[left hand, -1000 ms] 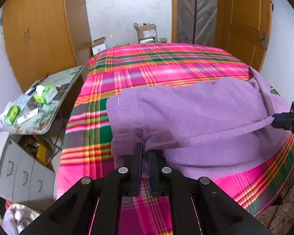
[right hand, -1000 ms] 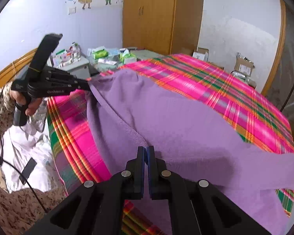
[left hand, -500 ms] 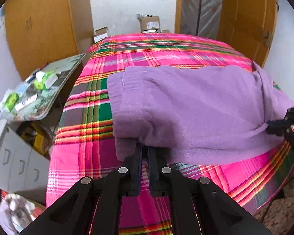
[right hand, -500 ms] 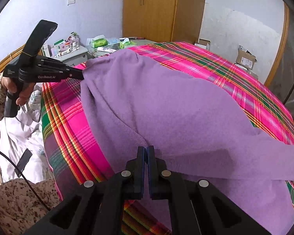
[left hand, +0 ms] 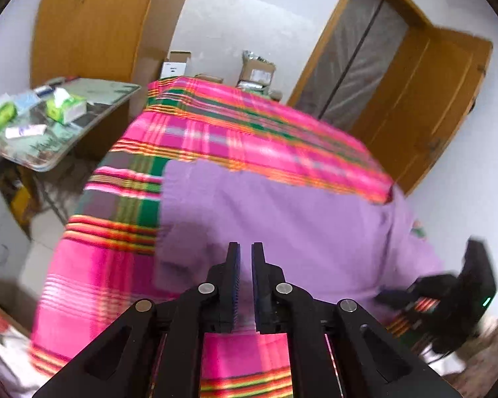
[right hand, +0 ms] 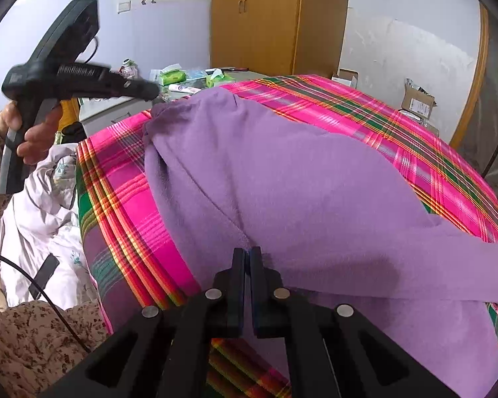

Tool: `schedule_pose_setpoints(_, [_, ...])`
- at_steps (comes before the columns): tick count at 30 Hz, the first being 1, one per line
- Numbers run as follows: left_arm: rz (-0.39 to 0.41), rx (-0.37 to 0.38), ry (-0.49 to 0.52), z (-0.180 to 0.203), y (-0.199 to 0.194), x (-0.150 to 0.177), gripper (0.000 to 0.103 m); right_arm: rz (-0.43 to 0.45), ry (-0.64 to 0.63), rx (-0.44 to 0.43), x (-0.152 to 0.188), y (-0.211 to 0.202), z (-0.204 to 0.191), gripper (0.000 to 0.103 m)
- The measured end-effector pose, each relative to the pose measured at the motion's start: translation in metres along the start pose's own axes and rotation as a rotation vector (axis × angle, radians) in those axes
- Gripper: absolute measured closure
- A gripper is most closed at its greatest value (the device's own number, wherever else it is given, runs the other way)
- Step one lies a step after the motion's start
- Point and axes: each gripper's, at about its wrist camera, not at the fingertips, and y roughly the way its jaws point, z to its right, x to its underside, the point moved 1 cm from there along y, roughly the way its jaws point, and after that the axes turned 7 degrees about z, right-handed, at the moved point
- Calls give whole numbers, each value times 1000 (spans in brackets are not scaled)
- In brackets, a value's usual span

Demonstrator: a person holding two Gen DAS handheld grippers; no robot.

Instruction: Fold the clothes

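Note:
A purple fleece garment (left hand: 298, 225) lies folded over on the bed's pink plaid sheet (left hand: 232, 126). My left gripper (left hand: 245, 248) hovers above its near edge. The jaws are opening, a narrow gap shows, and no cloth is between them. In the right wrist view the left gripper (right hand: 151, 91) hangs just above the garment's far corner (right hand: 169, 109), apart from it, held by a hand (right hand: 33, 132). My right gripper (right hand: 248, 252) is shut on a pinched ridge of the purple garment (right hand: 298, 172). It appears blurred at the right of the left wrist view (left hand: 391, 297).
A low table (left hand: 59, 112) with small boxes and packets stands left of the bed. Cardboard boxes (left hand: 255, 69) sit on the floor beyond it, near a wooden door (left hand: 425, 116). Crumpled white bedding (right hand: 40, 205) lies beside the bed, and a wardrobe (right hand: 259, 16) stands behind.
The left gripper has let go of the garment's corner, lifted off it and rolled. The cloth has settled flat on the bed. The right gripper keeps its grip and has not moved.

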Motion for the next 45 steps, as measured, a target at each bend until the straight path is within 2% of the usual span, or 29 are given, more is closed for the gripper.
schedule_pose_setpoints(3, [-34, -9, -5, 3, 20, 1, 93, -3, 9, -11, 2, 0, 1, 100])
schedule_pose_setpoints(6, [-92, -60, -44, -7, 39, 8, 93, -20, 31, -43, 6, 3, 3, 100])
schedule_pose_setpoints(10, [-127, -96, -100, -21, 44, 19, 93, -16, 85, -68, 7, 0, 12, 100])
schedule_pose_setpoints(13, [-131, -123, -70, -17, 41, 24, 93, 8, 165, -77, 8, -11, 29, 100])
schedule_pose_setpoints(16, [-113, -155, -26, -3, 37, 24, 93, 60, 255, -33, 12, -33, 57, 100])
schedule_pose_setpoints(19, [-78, -119, 17, 19, 28, 24, 90, 115, 369, 53, 22, -58, 95, 99])
schedule_pose_setpoints(21, [-65, -95, 41, 33, 26, 26, 86, 134, 469, 140, 34, -73, 126, 99])
schedule_pose_setpoints(27, [-84, 38, 143, 91, 42, 37, 80, 177, 708, 264, 70, -98, 196, 92])
schedule_pose_setpoints(31, [-124, 97, 196, 121, 60, 44, 80, 198, 754, 291, 75, -104, 220, 91])
schedule_pose_setpoints(35, [-147, 135, 208, 140, 76, 48, 80, 208, 792, 302, 73, -102, 242, 74])
schedule_pose_setpoints(38, [-158, 146, 206, 147, 84, 50, 80, 195, 842, 306, 71, -97, 264, 72])
schedule_pose_setpoints(45, [-201, 148, 223, 161, 97, 59, 80, 159, 853, 347, 42, -78, 314, 69])
